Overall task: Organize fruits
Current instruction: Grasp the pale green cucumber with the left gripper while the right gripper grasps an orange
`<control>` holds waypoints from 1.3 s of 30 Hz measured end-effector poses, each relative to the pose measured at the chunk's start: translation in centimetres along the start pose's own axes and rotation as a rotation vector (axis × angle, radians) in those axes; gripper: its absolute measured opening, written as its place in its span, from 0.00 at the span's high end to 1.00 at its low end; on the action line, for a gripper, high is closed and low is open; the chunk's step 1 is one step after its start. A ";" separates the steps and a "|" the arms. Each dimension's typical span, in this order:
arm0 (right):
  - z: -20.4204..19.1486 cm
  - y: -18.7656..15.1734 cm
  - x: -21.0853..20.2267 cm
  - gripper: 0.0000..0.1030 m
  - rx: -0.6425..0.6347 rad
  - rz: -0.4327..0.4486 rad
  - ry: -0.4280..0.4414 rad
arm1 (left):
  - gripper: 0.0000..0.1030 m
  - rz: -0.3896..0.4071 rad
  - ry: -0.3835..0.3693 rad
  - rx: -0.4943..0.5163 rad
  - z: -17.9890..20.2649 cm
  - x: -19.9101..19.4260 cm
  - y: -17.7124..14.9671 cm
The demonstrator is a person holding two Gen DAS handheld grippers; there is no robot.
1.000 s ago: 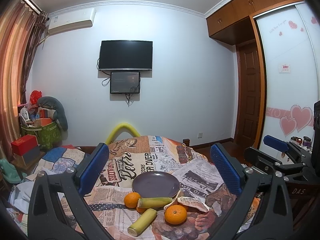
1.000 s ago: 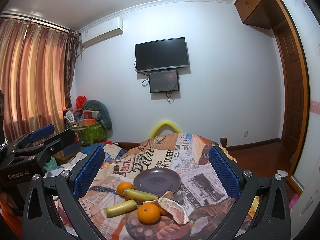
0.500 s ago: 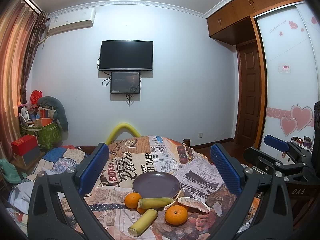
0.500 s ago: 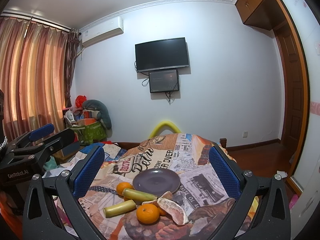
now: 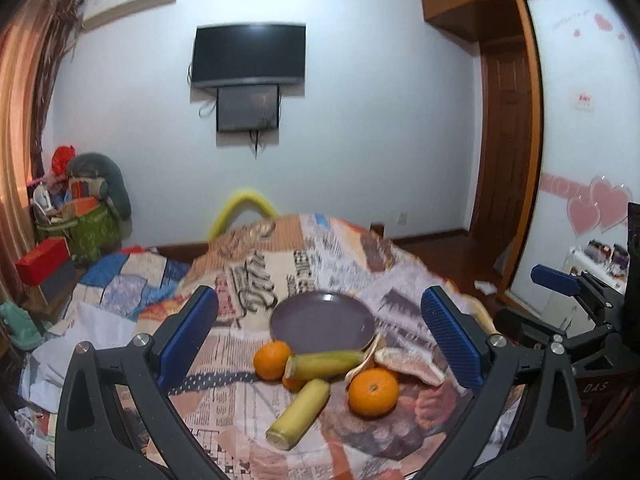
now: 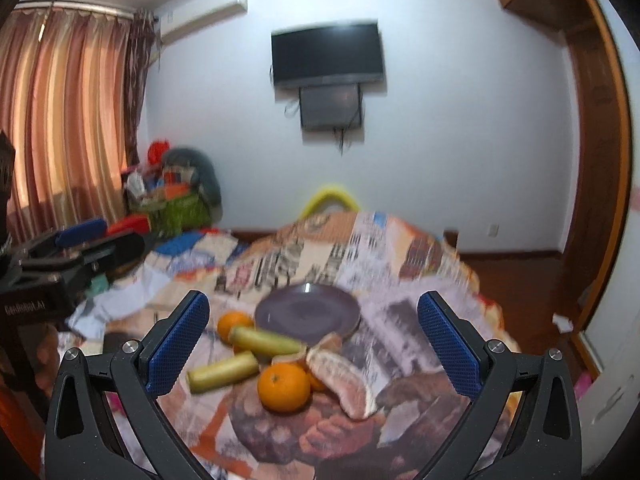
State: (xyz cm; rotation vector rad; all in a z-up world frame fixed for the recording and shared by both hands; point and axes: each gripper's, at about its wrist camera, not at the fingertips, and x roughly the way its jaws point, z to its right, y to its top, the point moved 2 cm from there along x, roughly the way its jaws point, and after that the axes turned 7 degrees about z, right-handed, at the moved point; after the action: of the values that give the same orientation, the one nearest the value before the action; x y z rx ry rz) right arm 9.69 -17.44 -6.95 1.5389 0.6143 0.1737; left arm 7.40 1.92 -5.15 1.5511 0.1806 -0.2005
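An empty purple plate [image 5: 322,322] [image 6: 307,314] sits on a table covered with newspaper-print cloth [image 5: 280,264]. In front of it lie two oranges [image 5: 374,392] [image 5: 273,359], two yellow-green stalk pieces [image 5: 300,414] [image 5: 328,362] and a peeled fruit segment with peel [image 5: 406,364]. The right wrist view shows the near orange [image 6: 284,387], the segment [image 6: 344,378] and the stalks [image 6: 223,371]. My left gripper [image 5: 320,340] and right gripper [image 6: 308,340] are both open and empty, held above and short of the fruit.
A yellow chair back [image 5: 242,210] rises behind the table. A patchwork-covered surface [image 5: 120,280] and boxes and bags [image 5: 76,232] are at the left. A door [image 5: 506,140] and wardrobe are at the right. The other gripper shows at each view's edge [image 5: 580,300] [image 6: 60,264].
Both grippers have moved forward and down toward the table, so the fruit and plate look larger. Both views are blurred by motion. The jaws stay open.
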 end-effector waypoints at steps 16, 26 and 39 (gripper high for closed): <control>0.3 -6.7 6.8 0.00 0.041 -0.324 0.082 | 0.24 -0.348 -0.017 -0.053 -3.9 8.4 -9.1; 0.1 -9.1 10.2 0.00 0.068 -0.424 0.112 | 0.31 -0.488 -0.056 -0.068 -4.6 11.7 -13.3; -0.6 -11.6 12.7 0.13 0.096 -0.530 0.185 | 0.48 -0.625 -0.131 -0.074 -4.1 15.1 -17.2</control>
State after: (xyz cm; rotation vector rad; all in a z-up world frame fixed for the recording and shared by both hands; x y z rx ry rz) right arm 16.88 -11.50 -21.40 1.4081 1.1682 -0.1216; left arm 17.94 5.61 -25.56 1.3635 0.5617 -0.7755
